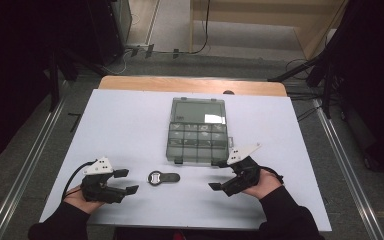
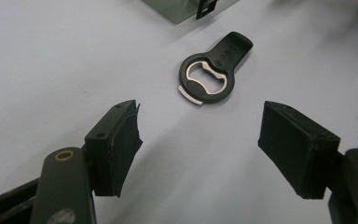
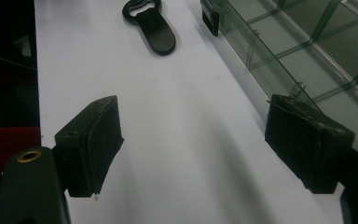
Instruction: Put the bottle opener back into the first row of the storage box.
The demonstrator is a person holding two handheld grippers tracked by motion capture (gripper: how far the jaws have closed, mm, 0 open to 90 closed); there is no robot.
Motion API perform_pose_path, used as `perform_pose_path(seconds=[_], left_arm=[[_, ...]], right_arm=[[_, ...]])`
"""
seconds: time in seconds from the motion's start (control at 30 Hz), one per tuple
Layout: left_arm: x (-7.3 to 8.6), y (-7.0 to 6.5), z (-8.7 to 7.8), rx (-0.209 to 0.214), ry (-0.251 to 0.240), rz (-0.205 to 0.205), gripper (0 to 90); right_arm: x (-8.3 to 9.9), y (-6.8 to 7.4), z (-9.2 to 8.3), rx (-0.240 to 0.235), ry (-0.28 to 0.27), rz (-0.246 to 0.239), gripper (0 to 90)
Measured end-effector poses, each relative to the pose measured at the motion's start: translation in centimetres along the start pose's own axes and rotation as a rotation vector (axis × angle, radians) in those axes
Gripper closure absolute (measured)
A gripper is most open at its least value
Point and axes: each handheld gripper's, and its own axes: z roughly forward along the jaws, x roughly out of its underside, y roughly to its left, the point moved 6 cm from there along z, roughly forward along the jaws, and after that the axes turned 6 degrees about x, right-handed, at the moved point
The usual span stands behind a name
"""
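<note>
The left gripper [image 1: 126,181] rests low on the table [image 1: 130,115] with its jaws spread wide and nothing between them. Ahead of its fingertips, near but apart, lies a black bottle opener [image 2: 213,69]; the round head with its metal insert points toward the left jaw, the handle away. Small marks on the handle are too blurred to read.

The right gripper [image 1: 218,175] is likewise released, jaws well apart and empty. In the right gripper view the opener [image 3: 152,23] lies far beyond the left fingertip, its head cut off by the top edge. Just beside the right fingertip runs the near edge of a clear compartment box [image 1: 198,131], which looks closed; whether the pad touches it cannot be told. The box's [image 3: 307,51] contents are hard to make out through the tinted plastic, and no label is legible.
</note>
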Motion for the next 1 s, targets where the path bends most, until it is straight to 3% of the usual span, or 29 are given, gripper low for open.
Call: perform_pose_path(seconds=[1.0], left_arm=[[0.0, 0.0, -0.1, 0.002, -0.001, 0.001, 28.4]], right_arm=[[-4.1, 1.8, 3.1, -0.081, 0.06, -0.107, 19.8]])
